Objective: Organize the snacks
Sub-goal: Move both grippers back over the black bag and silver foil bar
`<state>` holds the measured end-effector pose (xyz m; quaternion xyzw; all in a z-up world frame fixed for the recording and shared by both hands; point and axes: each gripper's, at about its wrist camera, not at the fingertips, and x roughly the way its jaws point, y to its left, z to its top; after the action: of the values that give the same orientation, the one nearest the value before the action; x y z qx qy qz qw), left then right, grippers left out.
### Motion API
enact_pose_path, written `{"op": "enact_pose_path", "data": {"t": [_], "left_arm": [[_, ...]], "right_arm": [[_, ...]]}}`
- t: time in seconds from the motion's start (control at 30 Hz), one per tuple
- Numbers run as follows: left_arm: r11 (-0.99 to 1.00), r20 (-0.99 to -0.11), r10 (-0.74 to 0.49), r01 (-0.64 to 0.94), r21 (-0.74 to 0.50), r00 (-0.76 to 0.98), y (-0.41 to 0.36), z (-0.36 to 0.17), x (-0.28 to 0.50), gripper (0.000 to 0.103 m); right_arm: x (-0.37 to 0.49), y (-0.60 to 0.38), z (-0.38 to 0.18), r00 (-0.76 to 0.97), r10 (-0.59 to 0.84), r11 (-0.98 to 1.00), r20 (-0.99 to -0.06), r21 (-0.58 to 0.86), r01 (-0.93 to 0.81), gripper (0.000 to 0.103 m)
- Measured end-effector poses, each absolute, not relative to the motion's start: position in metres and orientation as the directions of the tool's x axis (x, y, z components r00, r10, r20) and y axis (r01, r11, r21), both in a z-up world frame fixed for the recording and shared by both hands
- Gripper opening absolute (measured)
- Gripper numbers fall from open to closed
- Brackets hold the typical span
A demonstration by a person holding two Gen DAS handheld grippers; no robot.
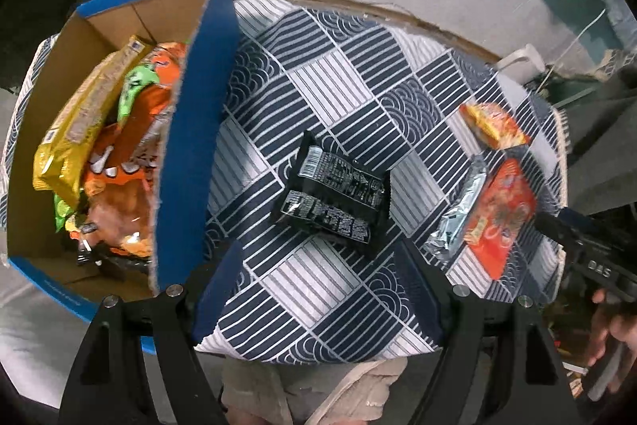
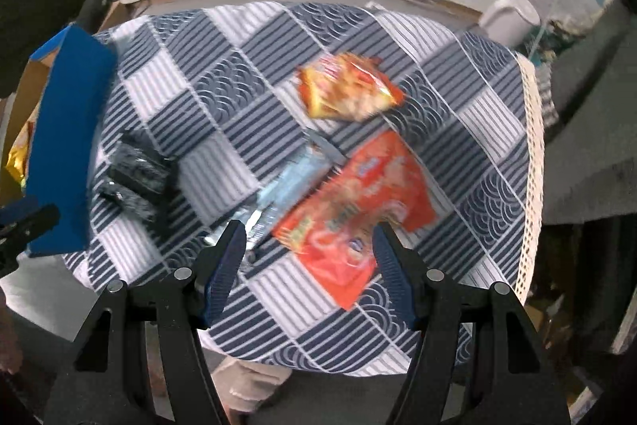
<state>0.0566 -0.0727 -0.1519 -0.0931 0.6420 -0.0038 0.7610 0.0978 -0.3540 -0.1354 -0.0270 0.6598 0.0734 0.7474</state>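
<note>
Four snack packets lie loose on the desk (image 1: 326,289), which is covered with a blue-and-white patterned cloth, while several more already sit inside the blue cardboard box (image 1: 191,130) at the desk's left edge. Inside the box, seen from the left wrist view, are a yellow packet (image 1: 79,122), a green packet (image 1: 135,90) and orange packets (image 1: 131,162), heaped together. Outside it, a black packet (image 1: 332,202) lies near the box wall, apart from it. Further right, a silver packet (image 2: 278,194) and a large red packet (image 2: 354,202) lie side by side, touching or overlapping; which is unclear. A smaller orange-yellow packet (image 2: 346,90) lies just beyond them. The left gripper (image 1: 318,289) hangs over the desk with its jaws wide and nothing between them, the black packet just ahead. The right gripper (image 2: 308,257) points down above the red packet, jaws apart and empty, not yet touching it. By this reading the sorting is partly done: some snacks are boxed, four remain to be picked up and placed inside. A white jug (image 2: 509,18) stands at the far right corner, probably not part of the job.
</note>
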Motion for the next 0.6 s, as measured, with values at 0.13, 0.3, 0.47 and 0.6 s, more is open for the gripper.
{"op": "enact_pose_path", "data": {"t": [0.13, 0.3, 0.47, 0.6], "left_arm": [[0.986, -0.983, -0.108, -0.111, -0.125, 0.148, -0.085, -0.165, 0.065, 0.08], [0.984, -0.986, -0.091, -0.141, -0.11, 0.139, -0.098, -0.176, 0.074, 0.08], [0.987, -0.989, -0.02, -0.157, -0.043, 0.145, -0.109, -0.19, 0.085, 0.08], [0.979, -0.989, -0.037, -0.193, -0.065, 0.144, -0.111, -0.204, 0.096, 0.08]], "right_arm": [[0.097, -0.37, -0.148, 0.097, 0.075, 0.991, -0.992, 0.064, -0.114, 0.067], [0.095, -0.374, -0.164, 0.066, 0.078, 0.991, -0.995, 0.071, -0.112, 0.067], [0.095, -0.366, -0.179, 0.038, 0.092, 0.989, -0.995, 0.087, -0.122, 0.067], [0.099, -0.36, -0.19, 0.02, 0.098, 0.988, -0.995, 0.095, -0.12, 0.067]]}}
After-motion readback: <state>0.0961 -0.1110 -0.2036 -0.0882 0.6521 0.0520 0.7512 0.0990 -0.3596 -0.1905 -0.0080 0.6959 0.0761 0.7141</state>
